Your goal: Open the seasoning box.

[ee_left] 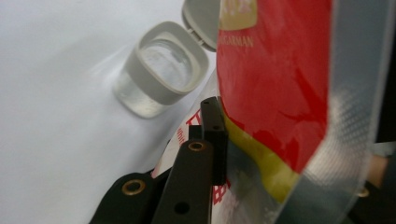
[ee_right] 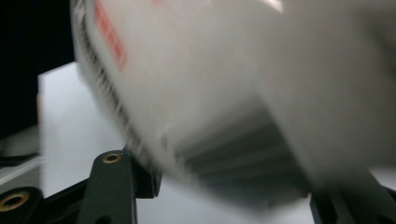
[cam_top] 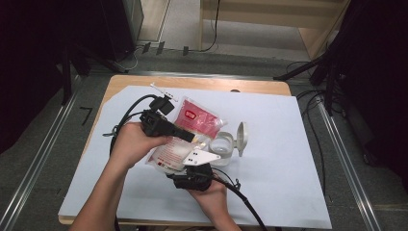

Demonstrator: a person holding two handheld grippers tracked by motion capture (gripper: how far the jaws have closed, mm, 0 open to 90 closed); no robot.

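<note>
A red and white plastic pouch (cam_top: 192,120) is held tilted above the white sheet. My left gripper (cam_top: 194,137) reaches in from the left. In the left gripper view its jaws (ee_left: 210,140) stand pressed together on the pouch's (ee_left: 275,79) clear sealed edge. My right gripper (cam_top: 190,162) sits under the pouch's near end, its grey plate (cam_top: 202,157) on top. In the right gripper view its jaws (ee_right: 224,179) stand wide apart, with the blurred ribbed end of the pouch (ee_right: 233,93) between them. A clear tub (cam_top: 222,145) with its grey flip lid (cam_top: 242,137) open stands just right of the pouch.
A white sheet (cam_top: 279,183) covers most of the wooden table (cam_top: 260,86). Black cables (cam_top: 127,113) trail from the grippers over the table's left and near edges. Dark stands and floor cables (cam_top: 312,72) surround the table.
</note>
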